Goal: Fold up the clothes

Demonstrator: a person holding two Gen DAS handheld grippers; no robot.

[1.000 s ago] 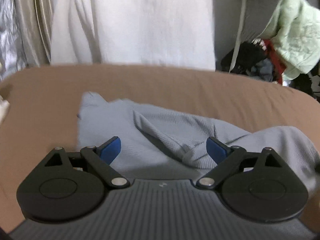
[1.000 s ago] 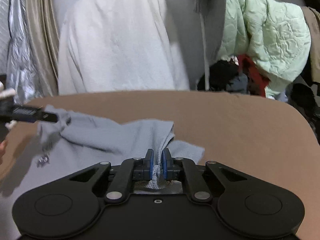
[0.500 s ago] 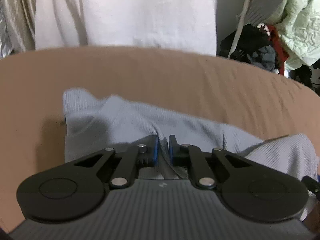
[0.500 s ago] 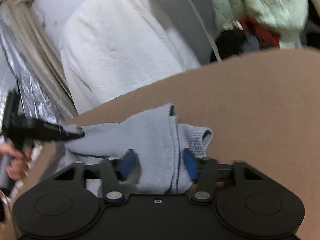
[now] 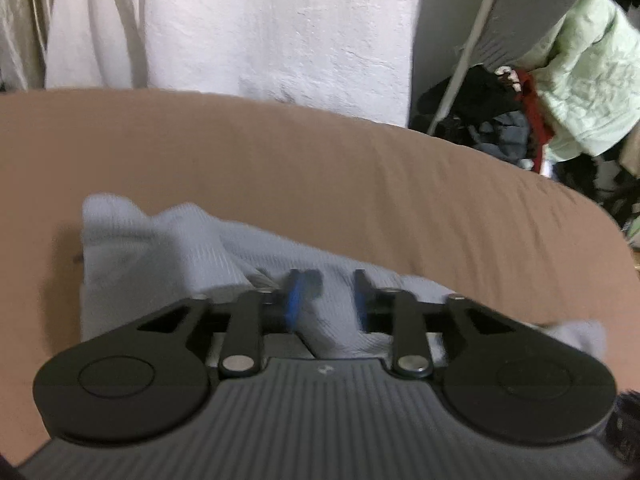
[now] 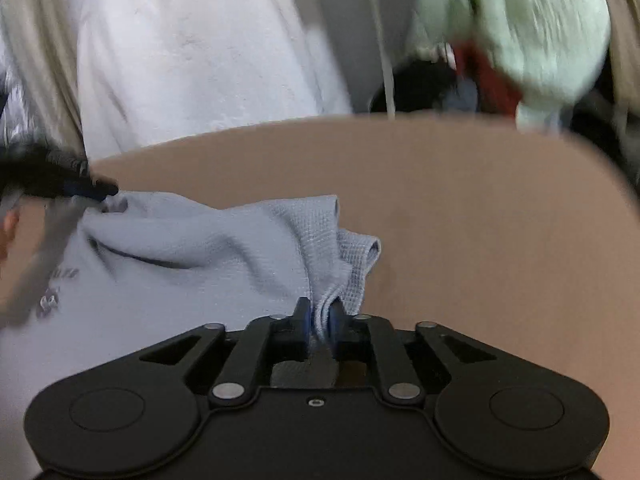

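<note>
A pale grey-blue knit garment [image 5: 160, 248] lies crumpled on the brown padded surface [image 5: 320, 168]. My left gripper [image 5: 326, 300] sits over its near edge. Its jaws are opening, with a ridge of the fabric standing between the blue pads, which look apart from it. In the right wrist view the same garment [image 6: 180, 264] spreads left, and the left gripper [image 6: 86, 188] shows blurred at its far left corner. My right gripper [image 6: 320, 316] has a narrow fold of the garment's right edge pinched between its pads, though its jaws are opening slightly.
Behind the brown surface [image 6: 480, 220] hangs a white garment [image 5: 240, 20]. To the back right are a pale green quilted jacket [image 5: 580, 92] and a dark pile of clothes [image 5: 480, 120]. A person's hand [image 6: 8, 224] shows at the left edge.
The left jaws went from wide apart to pinched on the cloth, then part way apart again. The right jaws spread, then narrowed onto a fold. The garment bunched closer to both grippers.
</note>
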